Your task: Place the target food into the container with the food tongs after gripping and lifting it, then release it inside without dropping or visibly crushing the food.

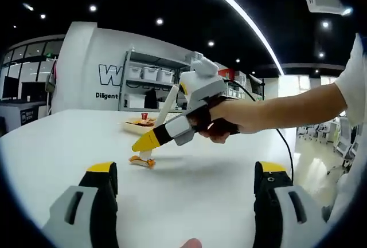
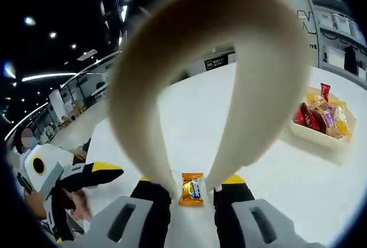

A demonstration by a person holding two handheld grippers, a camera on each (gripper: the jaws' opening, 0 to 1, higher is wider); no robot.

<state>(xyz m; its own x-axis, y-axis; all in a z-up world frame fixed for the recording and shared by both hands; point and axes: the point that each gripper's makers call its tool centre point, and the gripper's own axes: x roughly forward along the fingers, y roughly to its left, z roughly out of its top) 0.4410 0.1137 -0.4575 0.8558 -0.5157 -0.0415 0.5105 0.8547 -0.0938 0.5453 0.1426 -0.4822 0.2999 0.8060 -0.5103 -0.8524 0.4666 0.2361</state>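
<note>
I am looking along my right gripper (image 2: 192, 193), whose two black jaws with yellow tips are pressing in on the arms of the food tongs (image 2: 189, 59). The tongs are one smooth, cream-coloured strip bent into a broad hoop, matte like plastic, with both arms narrowing toward the tips. The tips are standing a little apart, and the target food (image 2: 191, 188) is lying flat on the table (image 2: 275, 179) in the gap between them. I cannot tell whether either tip is touching it. It is a small, flat, glossy orange packet with crimped ends and a dark blue patch in the middle.

Off to the right of the tongs and beyond them, the container (image 2: 321, 136) is sitting on the table: a shallow, pale, rectangular tray with low walls, holding shiny red and yellow wrapped snacks.

From my left gripper (image 1: 186, 193), the jaws are standing wide apart with nothing between them. Ahead of it, a hand (image 1: 232, 119) is holding the grey-and-white right gripper, with the tongs slanting down to the orange packet on the smooth white tabletop.
</note>
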